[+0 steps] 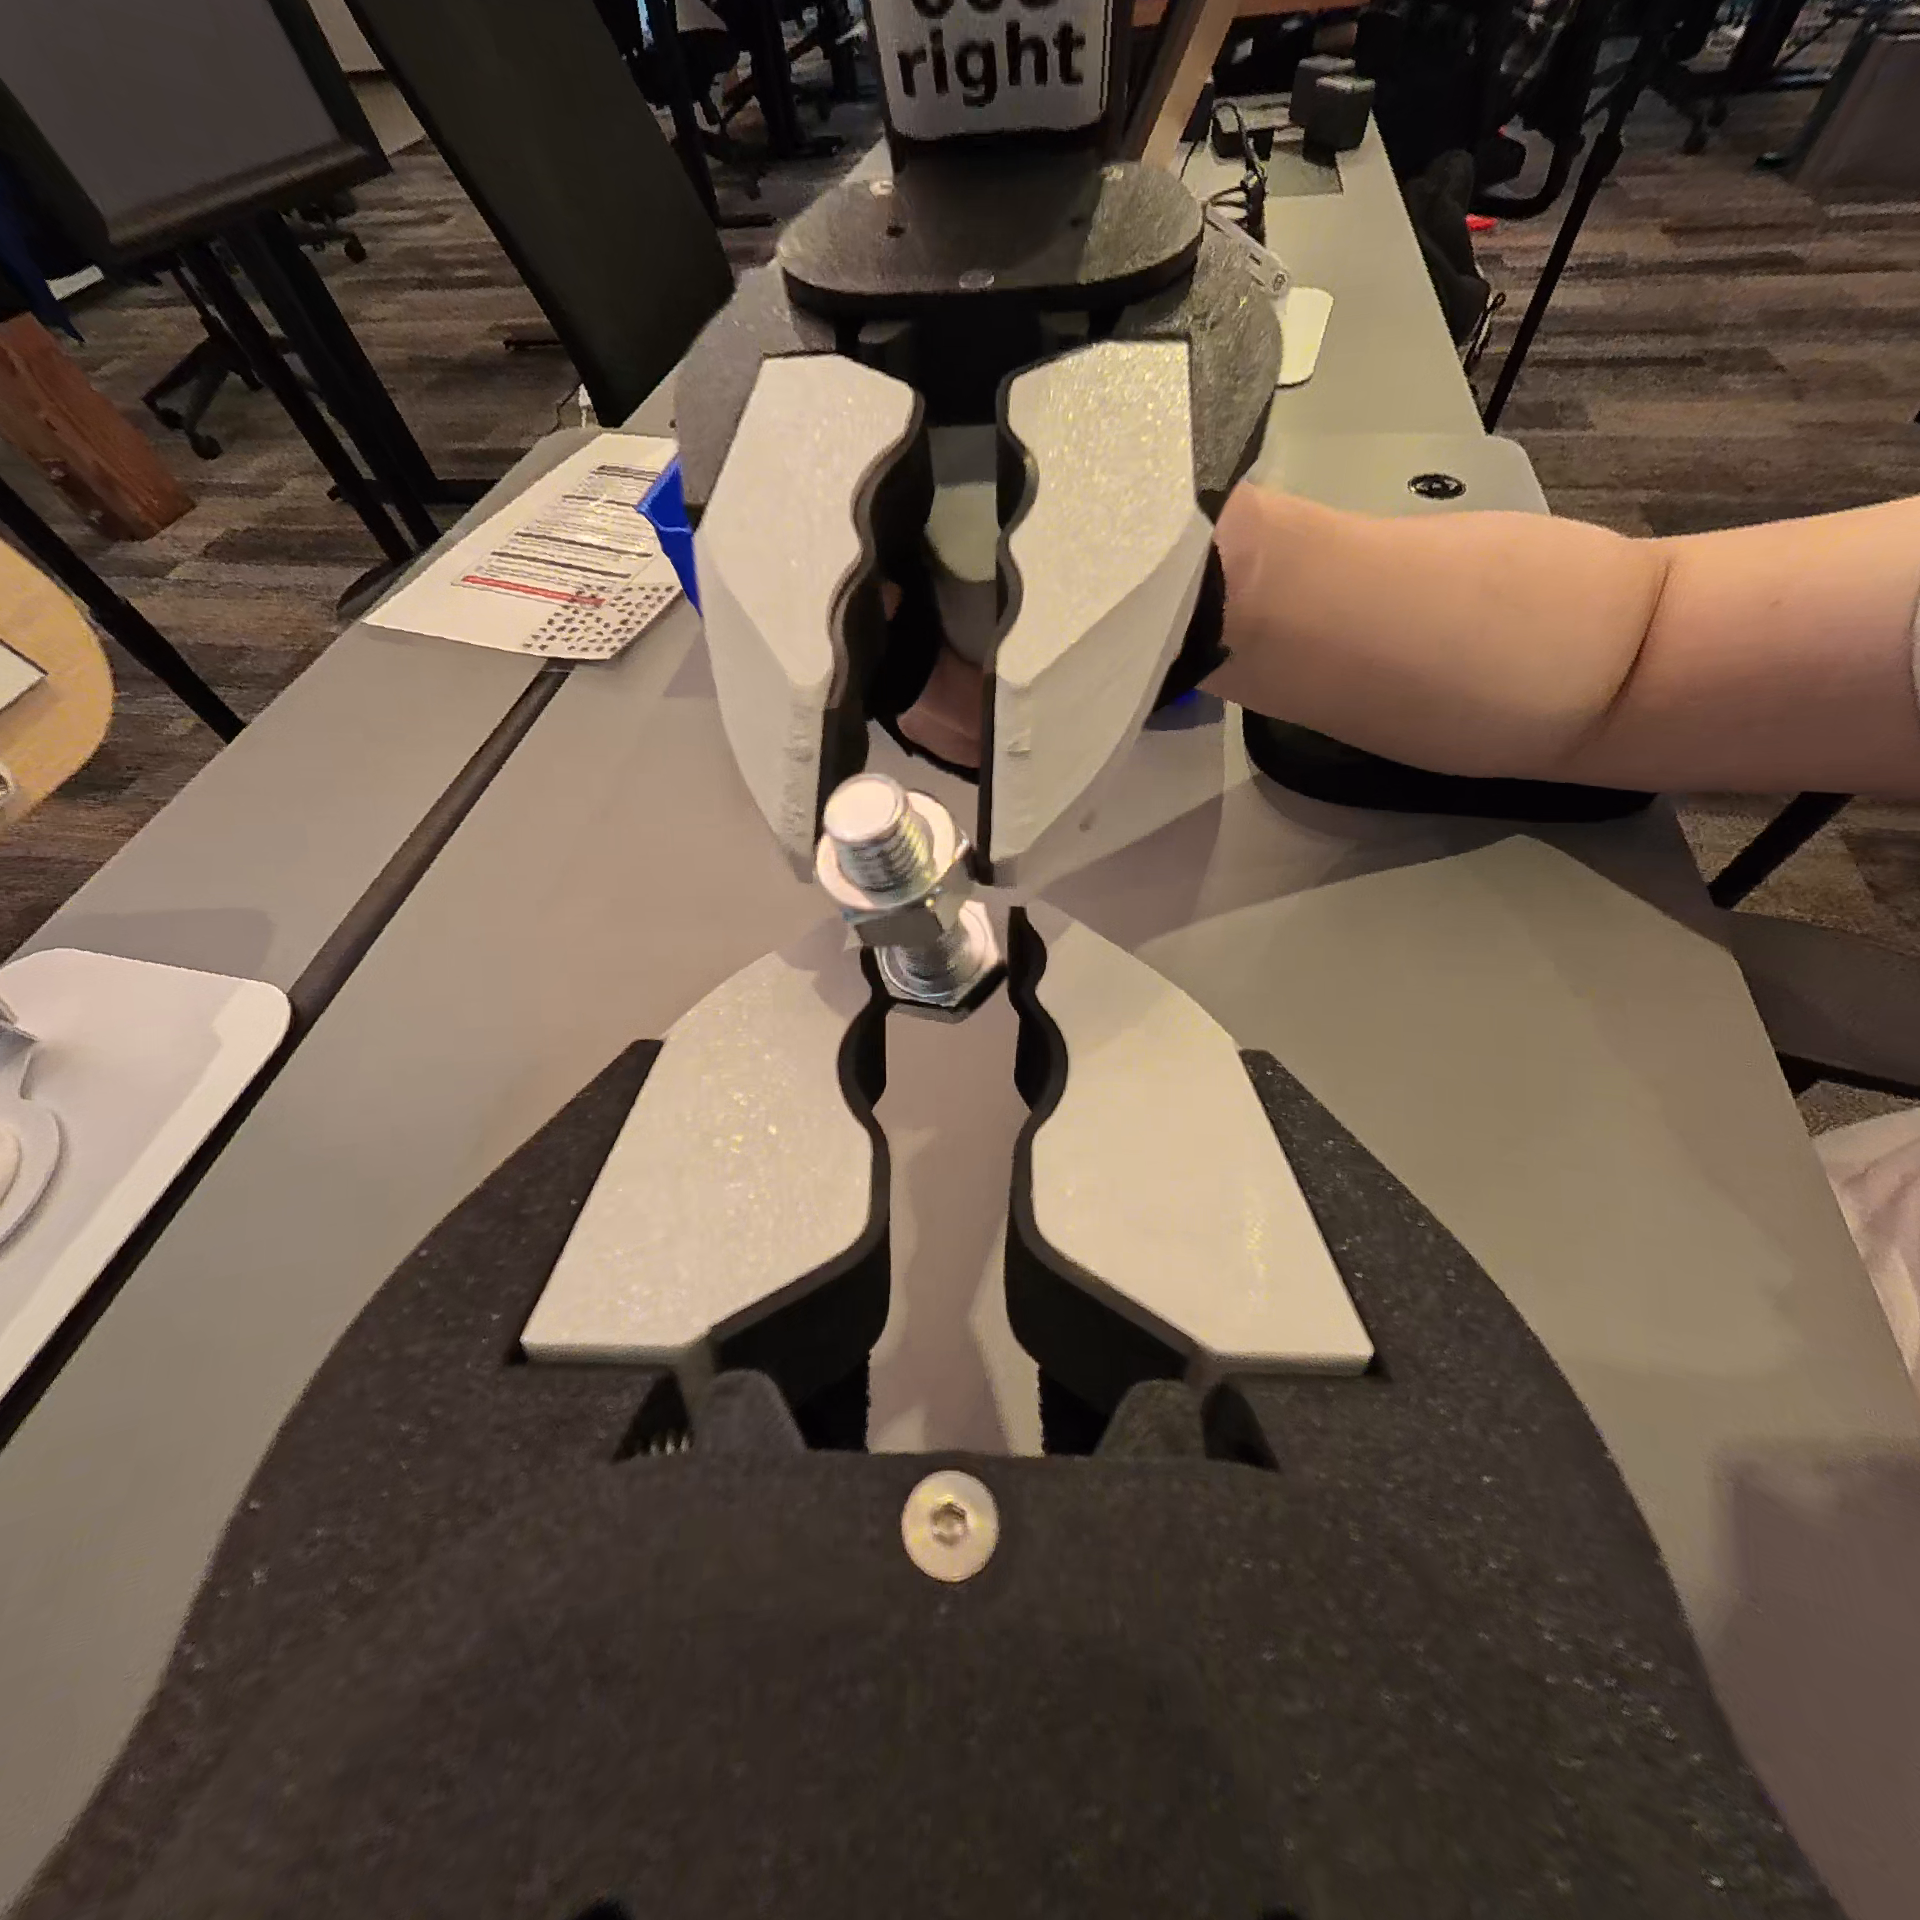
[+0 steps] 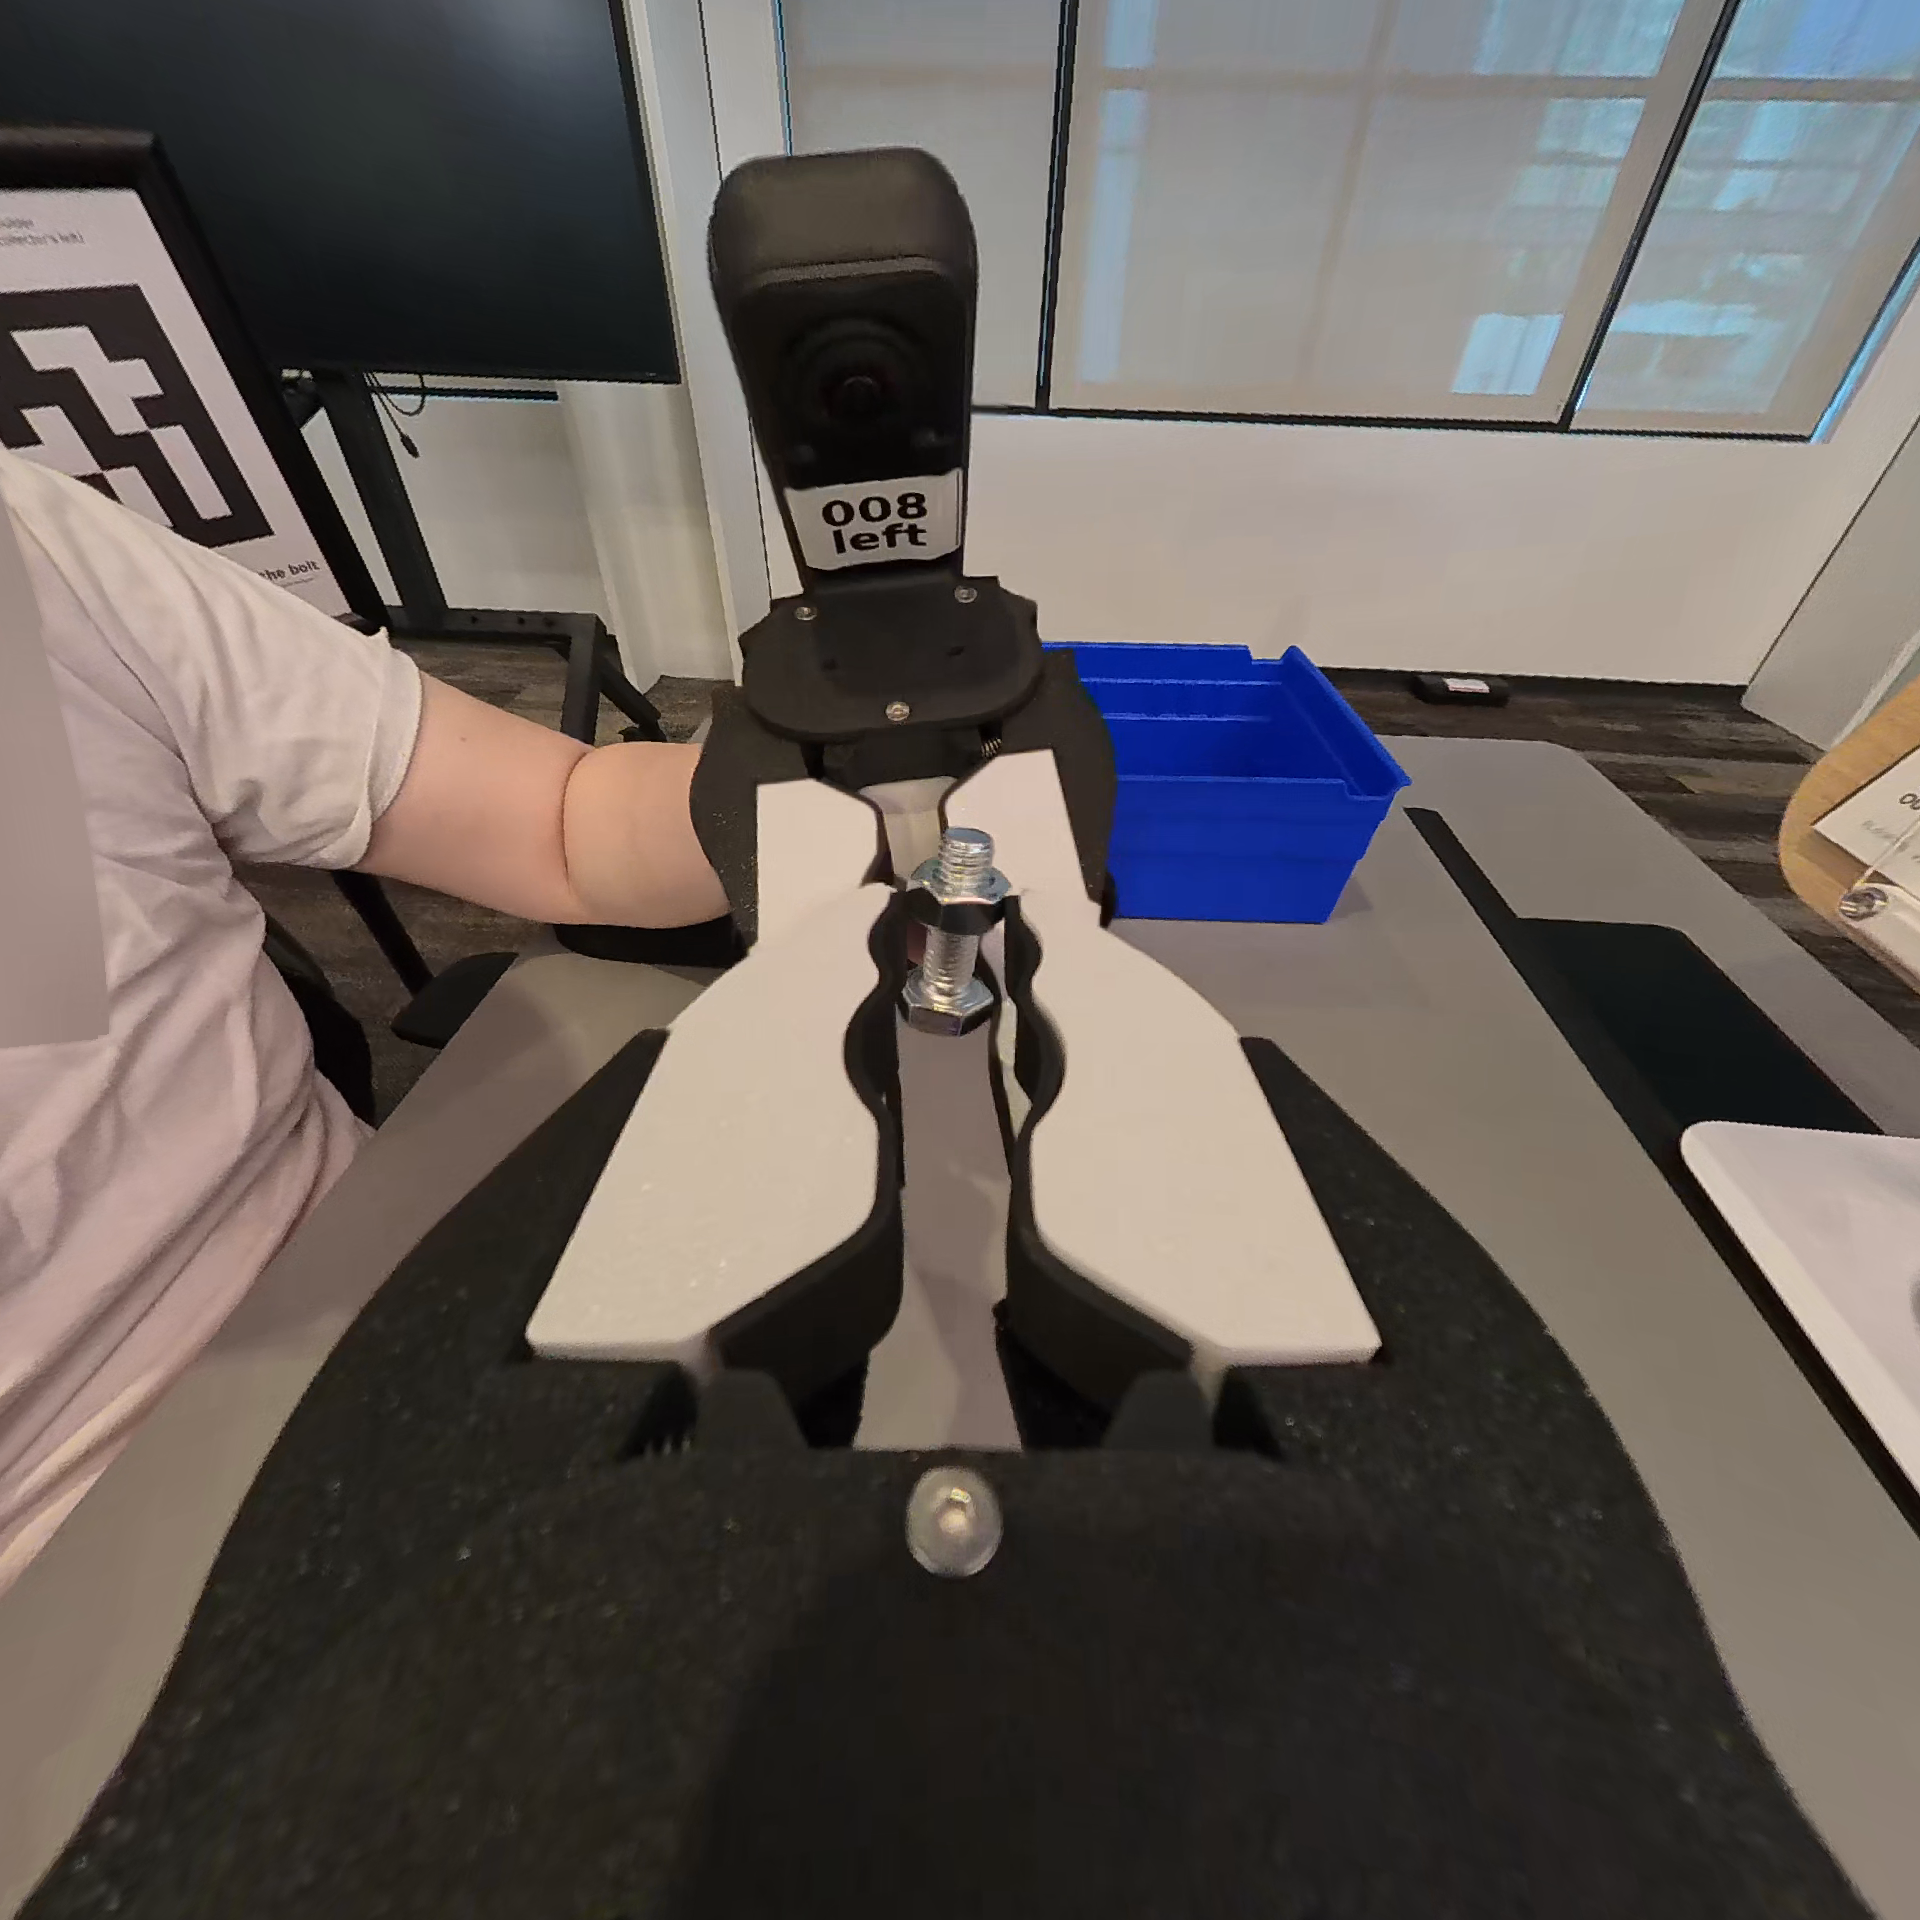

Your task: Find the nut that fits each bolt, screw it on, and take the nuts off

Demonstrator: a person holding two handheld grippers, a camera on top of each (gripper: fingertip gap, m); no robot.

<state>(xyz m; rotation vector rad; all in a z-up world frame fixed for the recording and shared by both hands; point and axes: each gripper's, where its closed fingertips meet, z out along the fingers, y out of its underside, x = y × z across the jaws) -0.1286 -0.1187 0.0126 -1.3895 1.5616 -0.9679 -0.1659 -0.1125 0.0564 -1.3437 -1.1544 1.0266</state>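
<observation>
Grey worktop in an office: the left gripper (image 1: 940, 971) pinches the hex head of a zinc-plated steel bolt (image 1: 914, 925), its shank upright and tilted, while the right gripper (image 2: 951, 920) clamps the silver hex nut (image 2: 958, 902) mid-thread, above the worktop's middle.

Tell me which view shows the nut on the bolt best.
The right wrist view: the nut sits side-on around the upright bolt, its flats clear between the right gripper and left gripper. The left wrist view shows the nut tilted, partly hidden by fingertips.
</observation>
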